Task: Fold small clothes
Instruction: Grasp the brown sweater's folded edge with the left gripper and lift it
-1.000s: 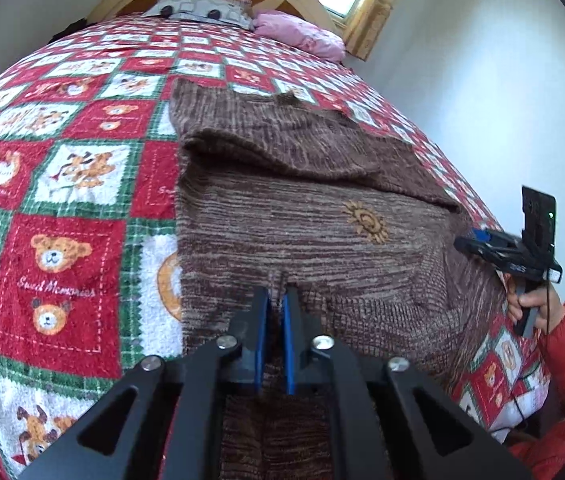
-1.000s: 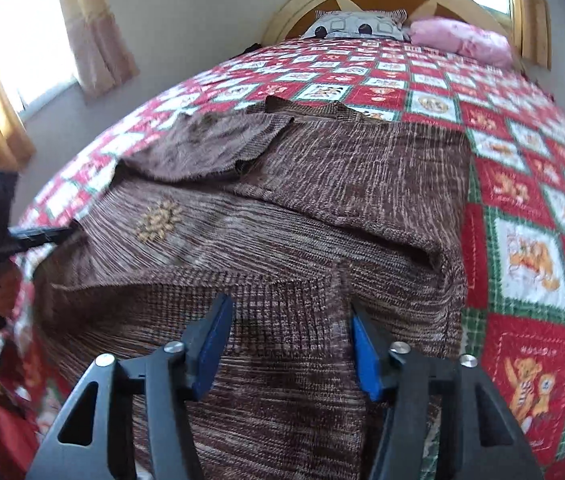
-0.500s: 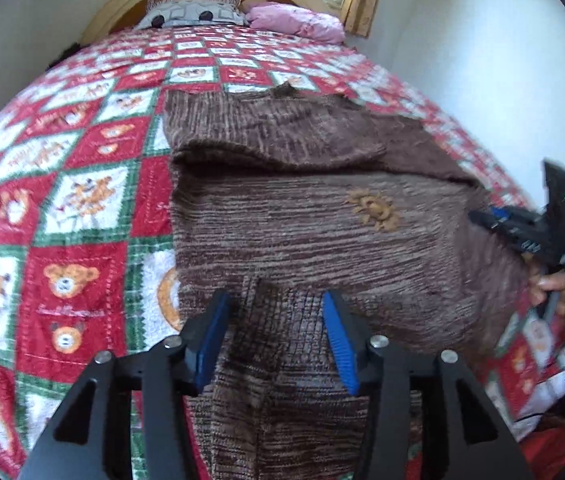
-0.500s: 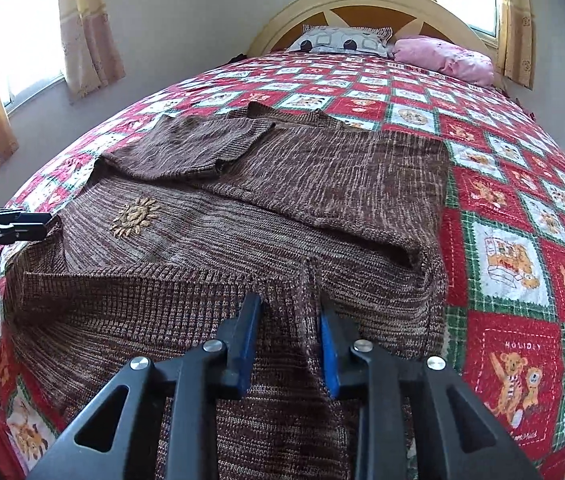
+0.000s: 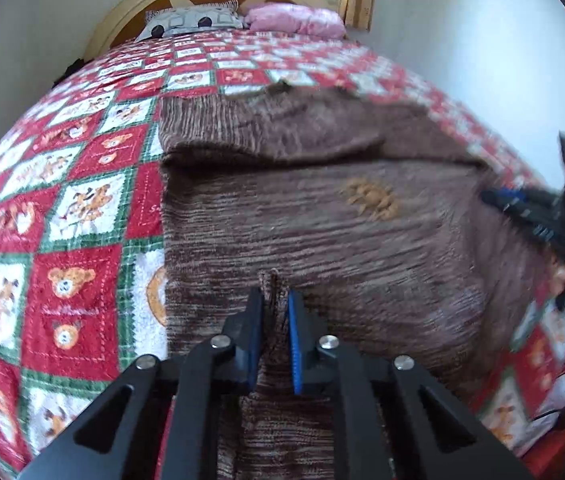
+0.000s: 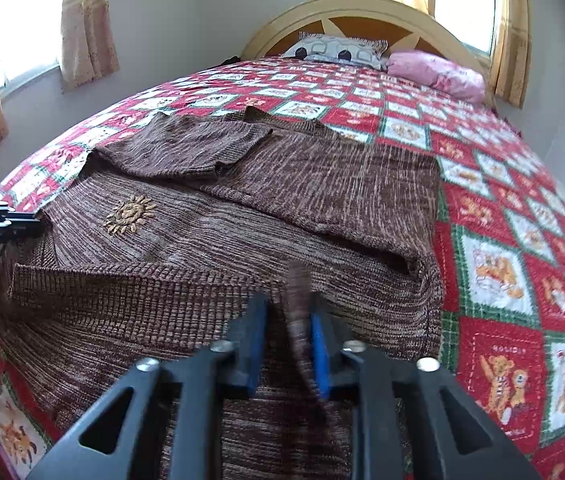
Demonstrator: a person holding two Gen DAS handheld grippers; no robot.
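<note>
A brown knitted sweater [image 6: 242, 216] lies spread on a red, green and white teddy-bear quilt [image 6: 522, 240], its sleeves folded across the upper body and its ribbed hem toward both cameras. The sun-shaped embroidery [image 6: 130, 214] on its chest serves as the landmark. In the right wrist view, the right gripper [image 6: 286, 320] sits at the hem, below and to the right of the sun; a raised ridge of knit stands between its blue-padded fingers [image 6: 318, 344], lying against the right pad while a narrow gap shows beside the left one, so the tongs are drawn close around the fold (whether they truly pinch it I cannot tell, the cloth there being blurred). In the left wrist view the same sun motif [image 5: 370, 198] lies up and to the right of the left gripper [image 5: 274, 316], whose two blue pads stand close together with a pinched-up pleat of hem cloth between them, clamped on the sweater's edge. Far beyond the sun, at the head of the bed, a grey patterned pillow [image 6: 338, 50] and a pink pillow [image 6: 438, 74] rest against a cream wooden headboard [image 6: 362, 10]; yellow curtains [image 6: 86, 24] hang at the windows to either side.
</note>
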